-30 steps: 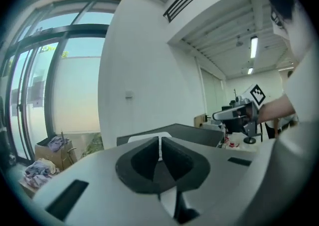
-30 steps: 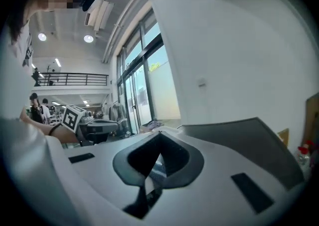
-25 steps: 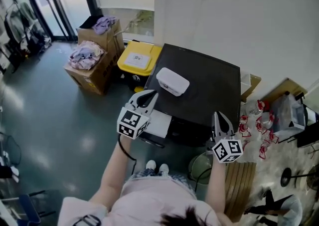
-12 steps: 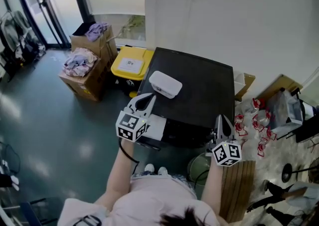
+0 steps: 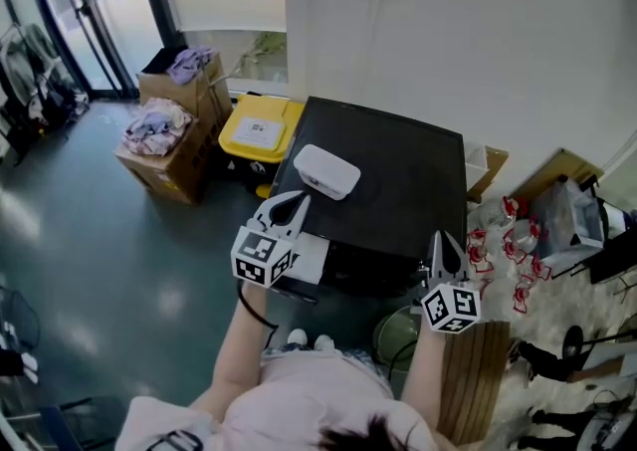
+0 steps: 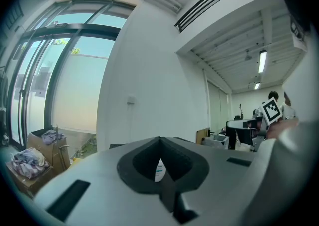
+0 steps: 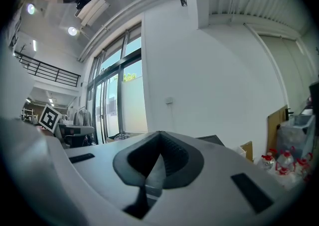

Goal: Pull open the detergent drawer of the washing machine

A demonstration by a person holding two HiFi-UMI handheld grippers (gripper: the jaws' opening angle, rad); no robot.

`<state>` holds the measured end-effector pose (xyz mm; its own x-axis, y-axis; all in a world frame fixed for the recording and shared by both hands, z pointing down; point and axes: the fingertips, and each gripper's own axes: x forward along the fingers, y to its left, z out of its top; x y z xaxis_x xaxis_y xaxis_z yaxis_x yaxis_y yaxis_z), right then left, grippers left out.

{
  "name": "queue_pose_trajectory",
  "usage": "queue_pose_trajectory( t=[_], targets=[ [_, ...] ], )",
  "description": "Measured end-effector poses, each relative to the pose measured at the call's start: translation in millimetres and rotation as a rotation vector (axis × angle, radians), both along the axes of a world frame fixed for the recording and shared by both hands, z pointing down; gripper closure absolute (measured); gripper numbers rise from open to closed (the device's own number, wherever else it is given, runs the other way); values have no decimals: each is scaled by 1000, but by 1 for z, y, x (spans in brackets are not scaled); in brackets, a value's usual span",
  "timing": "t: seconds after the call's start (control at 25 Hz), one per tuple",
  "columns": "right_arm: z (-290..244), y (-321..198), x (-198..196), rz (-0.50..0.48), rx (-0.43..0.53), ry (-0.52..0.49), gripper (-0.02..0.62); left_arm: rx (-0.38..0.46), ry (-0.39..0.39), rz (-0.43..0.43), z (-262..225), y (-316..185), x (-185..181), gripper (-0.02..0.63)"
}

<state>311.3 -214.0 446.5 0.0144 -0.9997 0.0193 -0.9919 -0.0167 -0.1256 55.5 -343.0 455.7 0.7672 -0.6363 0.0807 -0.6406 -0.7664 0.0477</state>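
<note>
The washing machine (image 5: pixel 398 180) shows its black top in the head view, with a white box (image 5: pixel 326 171) lying on it. A white detergent drawer (image 5: pixel 313 260) sticks out from the machine's front at its left end. My left gripper (image 5: pixel 296 200) hovers just above that drawer at the machine's front left corner, jaws shut and empty. My right gripper (image 5: pixel 441 240) hangs at the front right corner, also shut on nothing. In the left gripper view (image 6: pixel 160 139) and the right gripper view (image 7: pixel 160 133) the jaws meet, pointing level toward the white wall.
A yellow bin (image 5: pixel 262 130) and cardboard boxes of clothes (image 5: pixel 159 140) stand left of the machine. Red-capped bottles (image 5: pixel 506 240) and a wooden board (image 5: pixel 476 369) lie to its right. A green basin (image 5: pixel 398 335) sits on the floor by the person's feet.
The head view has shifted, so the machine sits a little further left. My right gripper edged slightly sideways. Both grippers stay shut, the left one over the drawer.
</note>
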Motion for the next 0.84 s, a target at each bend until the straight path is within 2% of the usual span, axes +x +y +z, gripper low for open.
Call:
queue_pose_trajectory(
  t=[0.84],
  targets=[
    [3, -3, -1, 8, -29, 11, 580, 0, -20, 21, 2, -1, 6, 581]
  ],
)
